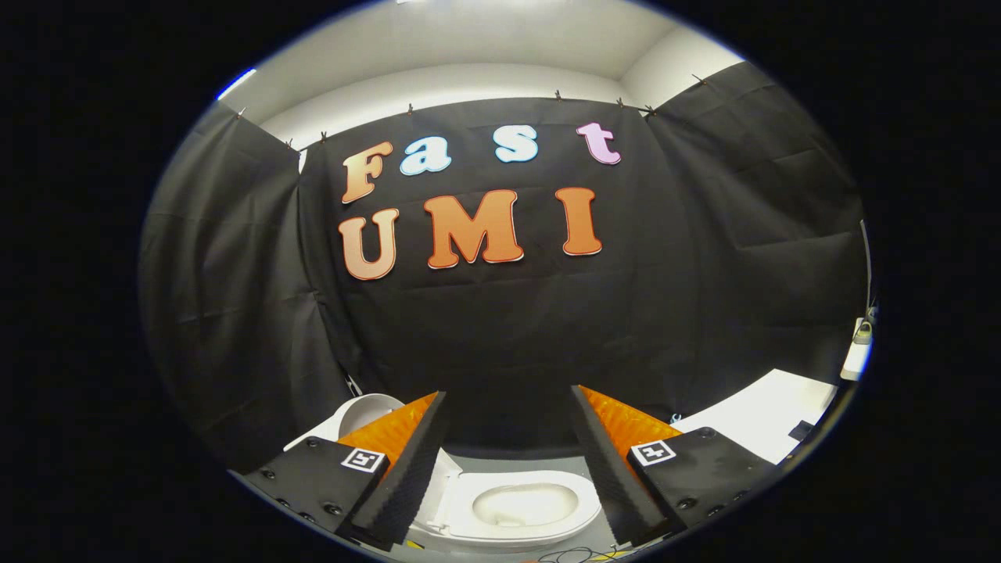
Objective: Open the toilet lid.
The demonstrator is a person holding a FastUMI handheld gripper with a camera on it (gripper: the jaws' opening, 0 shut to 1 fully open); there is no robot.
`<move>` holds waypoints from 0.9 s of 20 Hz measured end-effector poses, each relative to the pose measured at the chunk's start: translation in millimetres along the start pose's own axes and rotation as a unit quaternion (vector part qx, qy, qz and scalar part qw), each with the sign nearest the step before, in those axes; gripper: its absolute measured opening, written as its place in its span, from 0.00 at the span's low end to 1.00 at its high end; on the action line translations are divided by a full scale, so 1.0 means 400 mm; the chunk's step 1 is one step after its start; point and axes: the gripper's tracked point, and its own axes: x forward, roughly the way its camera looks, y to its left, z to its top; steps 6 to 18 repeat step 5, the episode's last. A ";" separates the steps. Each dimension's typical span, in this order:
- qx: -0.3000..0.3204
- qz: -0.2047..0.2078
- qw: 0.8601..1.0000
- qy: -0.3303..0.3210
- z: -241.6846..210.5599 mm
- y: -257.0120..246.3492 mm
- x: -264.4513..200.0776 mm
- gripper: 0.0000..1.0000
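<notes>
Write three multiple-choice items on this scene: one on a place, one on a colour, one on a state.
1. Where is the toilet seat?
A. Between the fingers, just past them
B. On the counter to the right
C. Hung on the cloth wall

2. What colour is the seat?
A. Blue
B. White
C. Grey

3. How do the fingers stand?
A. Shut on the lid
B. Shut on a cable
C. Open, holding nothing

Answers:
1 A: the seat lies in the gap between the two fingers.
2 B: the seat ring is plain white, like the lid that shows behind the left finger.
3 C: the gripper has its fingers spread wide, with nothing touching either one.
</notes>
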 end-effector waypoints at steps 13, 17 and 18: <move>0.002 -0.001 1.000 0.001 0.001 -0.002 0.005 0.98; 0.002 -0.001 1.000 0.001 0.001 -0.002 0.005 0.98; 0.002 -0.001 1.000 0.001 0.001 -0.002 0.005 0.98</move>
